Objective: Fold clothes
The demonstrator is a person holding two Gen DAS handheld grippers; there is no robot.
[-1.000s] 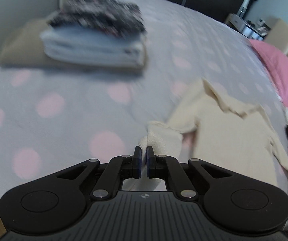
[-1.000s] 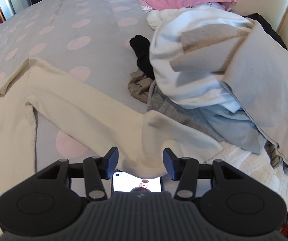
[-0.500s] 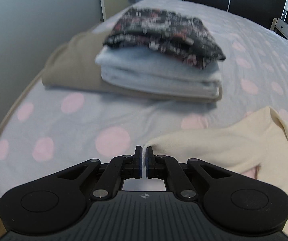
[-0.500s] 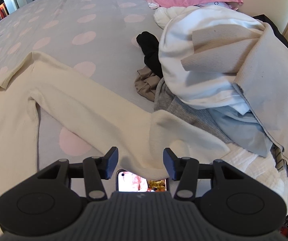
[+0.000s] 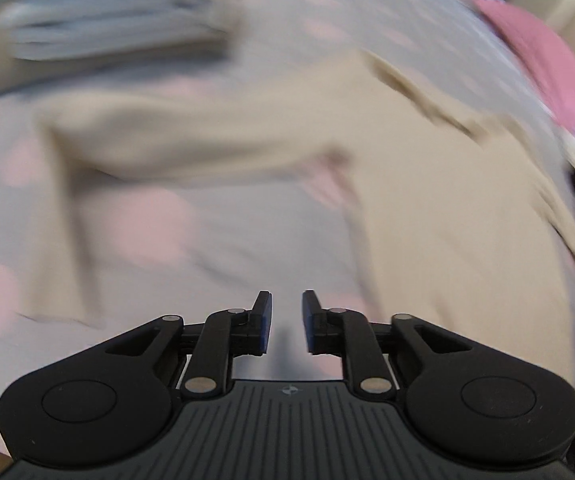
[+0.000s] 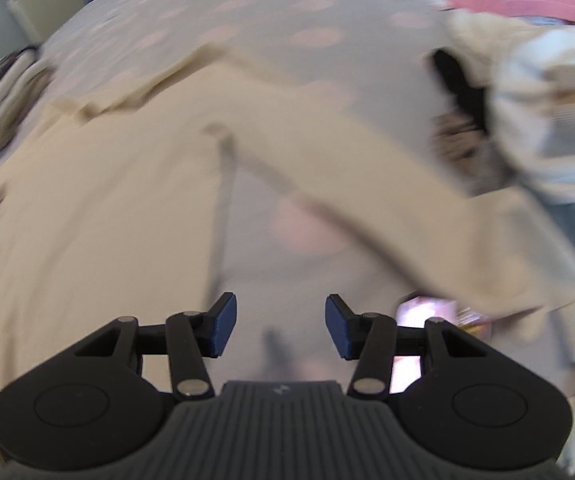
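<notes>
Cream knit long-sleeved sweater (image 5: 427, 184) spread on the dotted grey bedspread (image 6: 271, 12): soft, limp, likely stretchy. Take a sleeve cuff. Left gripper (image 5: 286, 322) and right gripper (image 6: 280, 326) both agape, empty.

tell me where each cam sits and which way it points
Left wrist: on the left gripper, looking along its open jaws at the cream sweater, left sleeve and folded stack.
Right wrist: on the right gripper, jaws open, facing the sweater's right sleeve and the clothes pile.
Shared: sweater, dotted bedspread, pink pillow.
</notes>
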